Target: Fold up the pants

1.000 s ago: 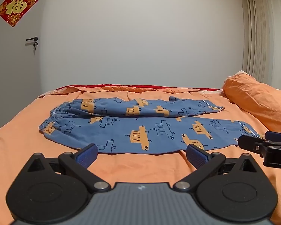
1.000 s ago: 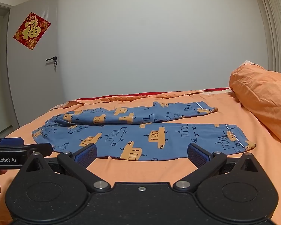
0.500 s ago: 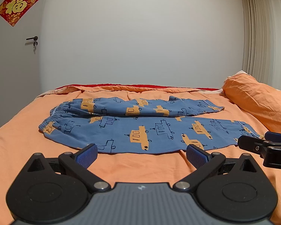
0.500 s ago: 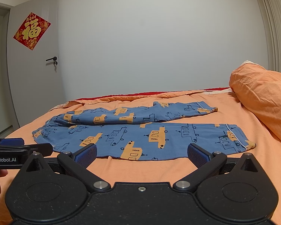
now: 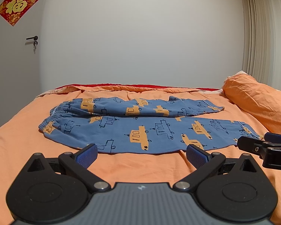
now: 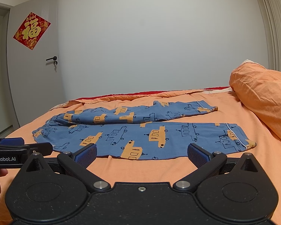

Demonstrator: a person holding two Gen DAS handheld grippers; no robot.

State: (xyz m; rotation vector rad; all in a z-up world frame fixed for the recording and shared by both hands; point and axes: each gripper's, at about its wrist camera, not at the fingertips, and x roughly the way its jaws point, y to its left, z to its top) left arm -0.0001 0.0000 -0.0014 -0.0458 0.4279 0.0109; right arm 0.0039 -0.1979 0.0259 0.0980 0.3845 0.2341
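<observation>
1. Blue pants [image 5: 140, 129] with an orange vehicle print are laid flat on the orange bedspread [image 5: 18, 146], waistband at 9 o'clock, cuffs at 3 o'clock, legs side by side.
2. The left gripper [image 5: 142, 154] is held wide open just short of the near leg's edge; nothing is gripped.
3. The right gripper [image 6: 142, 154] is likewise spread wide and empty.
4. An orange pillow [image 6: 262, 97] is seen at 3 o'clock.
5. A door [image 6: 33, 71] with a red decoration [image 6: 31, 30] stands at 10 o'clock.
</observation>
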